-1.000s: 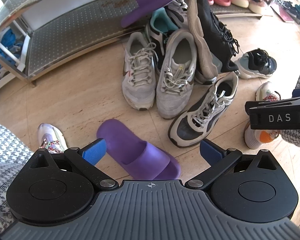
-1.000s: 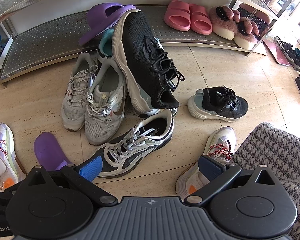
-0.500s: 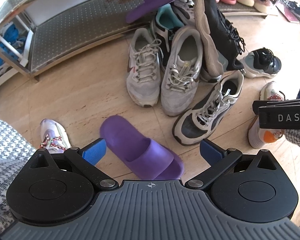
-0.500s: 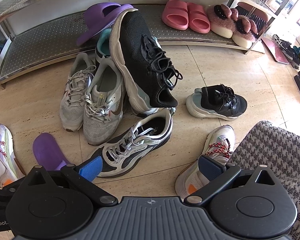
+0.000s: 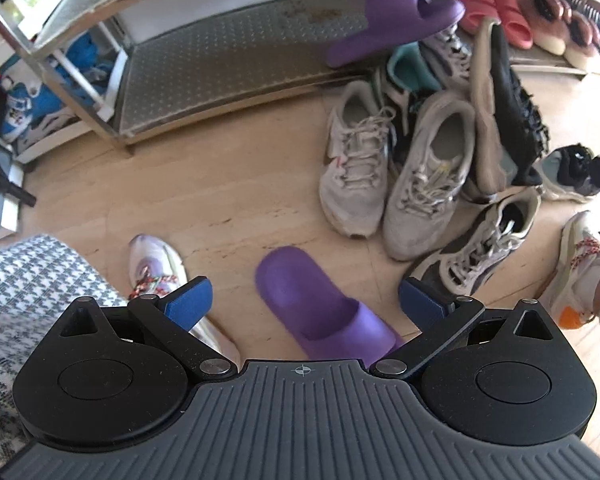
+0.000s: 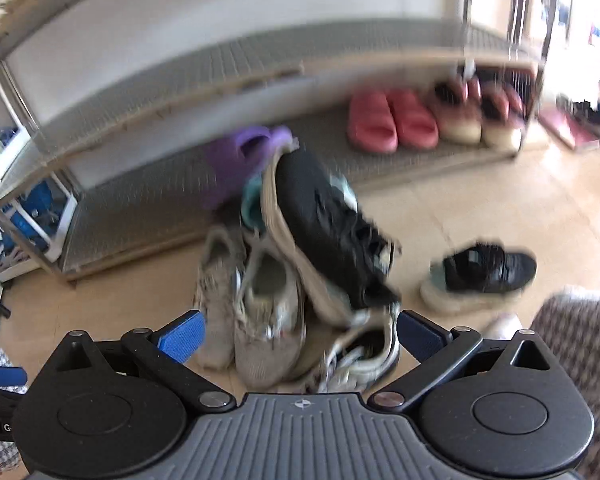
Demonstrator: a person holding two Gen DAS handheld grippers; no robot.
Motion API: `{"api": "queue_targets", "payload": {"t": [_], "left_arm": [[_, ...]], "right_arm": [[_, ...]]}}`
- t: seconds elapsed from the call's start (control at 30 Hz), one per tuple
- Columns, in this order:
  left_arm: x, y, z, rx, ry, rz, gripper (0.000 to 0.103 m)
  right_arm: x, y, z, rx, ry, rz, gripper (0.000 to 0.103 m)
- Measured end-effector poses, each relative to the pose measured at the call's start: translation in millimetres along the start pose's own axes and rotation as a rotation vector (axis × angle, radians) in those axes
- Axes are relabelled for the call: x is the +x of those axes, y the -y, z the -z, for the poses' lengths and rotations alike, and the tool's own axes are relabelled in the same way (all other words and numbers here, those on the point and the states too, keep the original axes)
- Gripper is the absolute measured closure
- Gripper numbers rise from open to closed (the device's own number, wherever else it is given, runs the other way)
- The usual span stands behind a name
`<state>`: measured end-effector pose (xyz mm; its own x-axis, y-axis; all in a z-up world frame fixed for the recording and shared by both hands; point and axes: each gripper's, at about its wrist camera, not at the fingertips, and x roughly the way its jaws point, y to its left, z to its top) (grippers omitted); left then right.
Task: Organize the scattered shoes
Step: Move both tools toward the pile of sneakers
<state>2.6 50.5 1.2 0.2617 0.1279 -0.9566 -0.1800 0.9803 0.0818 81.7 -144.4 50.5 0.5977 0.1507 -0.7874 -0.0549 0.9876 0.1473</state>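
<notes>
A purple slide (image 5: 324, 308) lies on the floor between the fingers of my open left gripper (image 5: 306, 300), which holds nothing. Its mate (image 5: 396, 24) rests tilted on top of the shoe pile by the rack. Two grey sneakers (image 5: 428, 176) lie side by side, a large black sneaker (image 5: 512, 112) leans on its side against them, and a black-and-grey trainer (image 5: 480, 252) lies in front. The right wrist view is blurred: my right gripper (image 6: 300, 332) is open and empty above the grey sneakers (image 6: 268, 308) and the black sneaker (image 6: 332, 232).
A metal shoe rack (image 5: 228, 64) runs along the back, with pink slides (image 6: 392, 124) and fluffy slippers (image 6: 480, 116) on its lower shelf at the right. A small black shoe (image 6: 484, 272) lies apart on the floor. The person's worn sneakers (image 5: 160, 276) and checked trousers (image 5: 28, 280) flank the grippers.
The right gripper has swung up and forward over the shoe pile, blurring its view. The left gripper has shifted left, so the shoes sit further right in its view.
</notes>
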Motion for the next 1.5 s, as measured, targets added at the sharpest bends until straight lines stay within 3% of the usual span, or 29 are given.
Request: {"api": "queue_targets", "payload": {"t": [0.17, 0.4, 0.47, 0.63, 0.8, 1.17, 1.3, 1.4, 1.5], "left_arm": [[5, -2, 1, -0.009, -0.027, 0.000, 0.001], [5, -12, 1, -0.007, -0.023, 0.003, 0.001], [6, -14, 3, -0.007, -0.029, 0.004, 0.001], [7, -19, 7, -0.006, -0.043, 0.005, 0.002], [3, -21, 10, 0.009, -0.047, 0.009, 0.002], [-17, -19, 12, 0.075, -0.030, 0.022, 0.002], [-23, -18, 11, 0.103, -0.034, 0.023, 0.002], [-17, -20, -1, 0.149, -0.080, 0.010, 0.003], [-15, -16, -20, 0.234, -0.074, 0.015, 0.003]], "right_arm": [[13, 3, 6, 0.017, -0.114, -0.017, 0.003], [18, -2, 14, -0.032, -0.193, -0.033, 0.009], [19, -4, 16, -0.048, -0.215, -0.041, 0.014], [23, -9, 20, -0.088, -0.270, -0.063, 0.038], [23, -3, 20, -0.068, -0.295, -0.063, 0.052], [22, 27, 11, 0.058, -0.309, -0.035, 0.054], [21, 38, 7, 0.104, -0.313, -0.025, 0.046], [33, 51, 22, 0.132, -0.366, 0.015, 0.053], [56, 58, 29, 0.125, -0.423, 0.047, 0.064]]}}
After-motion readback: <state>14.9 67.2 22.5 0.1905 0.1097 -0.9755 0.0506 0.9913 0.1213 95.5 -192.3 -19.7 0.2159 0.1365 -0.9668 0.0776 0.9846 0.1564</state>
